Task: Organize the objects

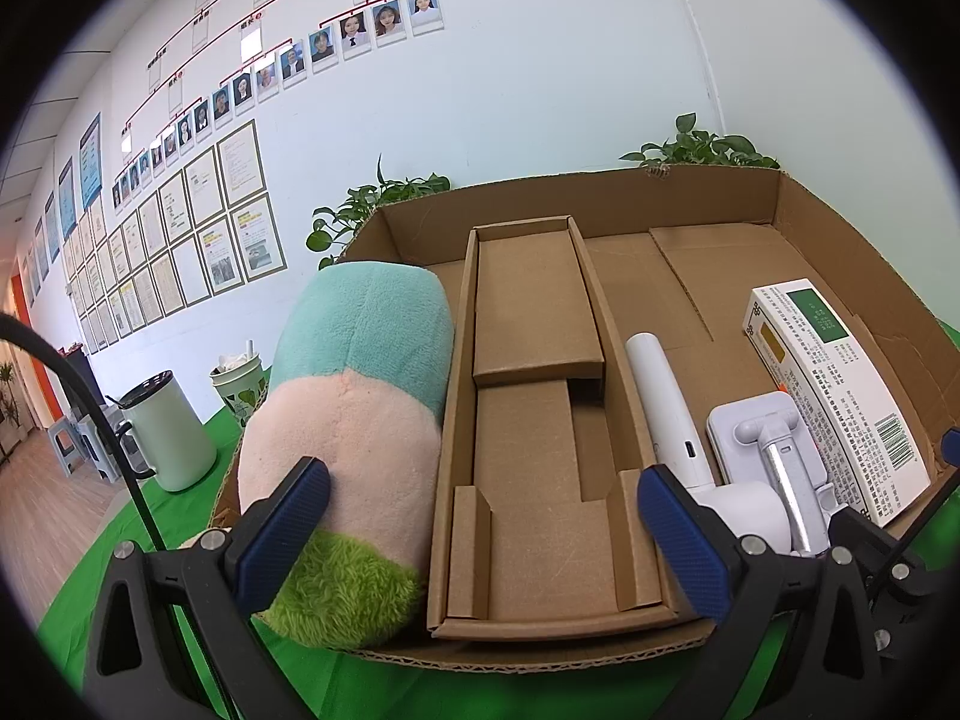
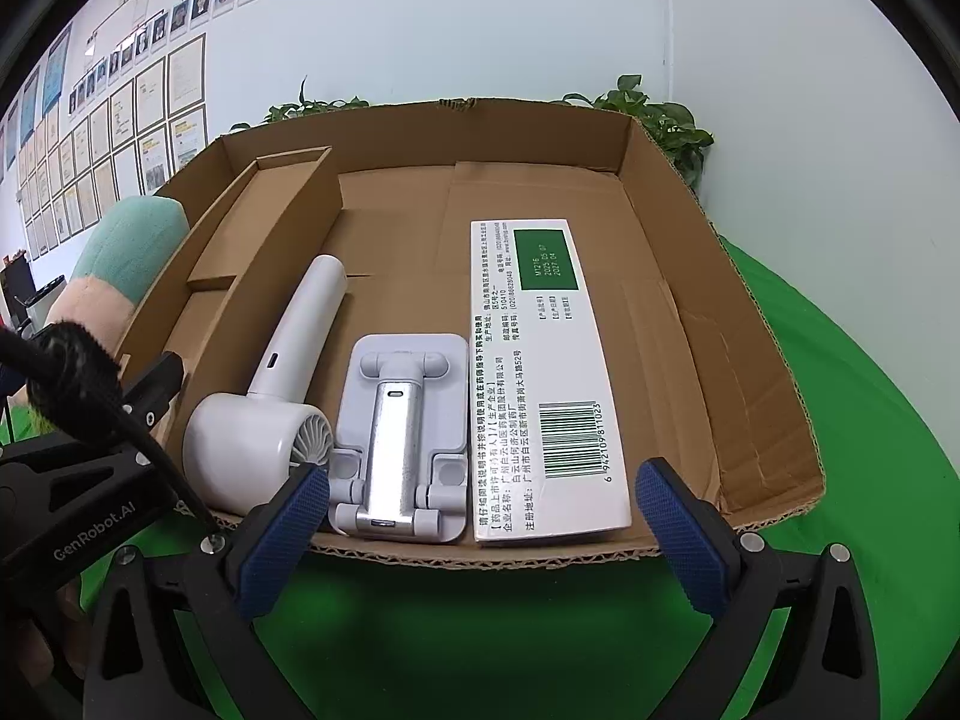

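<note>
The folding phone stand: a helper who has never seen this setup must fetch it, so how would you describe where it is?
Look in the big shallow cardboard tray on the green cloth. Along its near edge lie three pale items side by side; the phone stand is the middle one, between the white handheld fan and the flat medicine box. Only it has a silver metal arm on hinges.

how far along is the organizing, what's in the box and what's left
Done: plush toy, cardboard insert, handheld fan, phone stand and medicine box lie side by side in the cardboard tray. In hand: nothing; both tongs, left and right, are open. Nothing left is visible.
</note>
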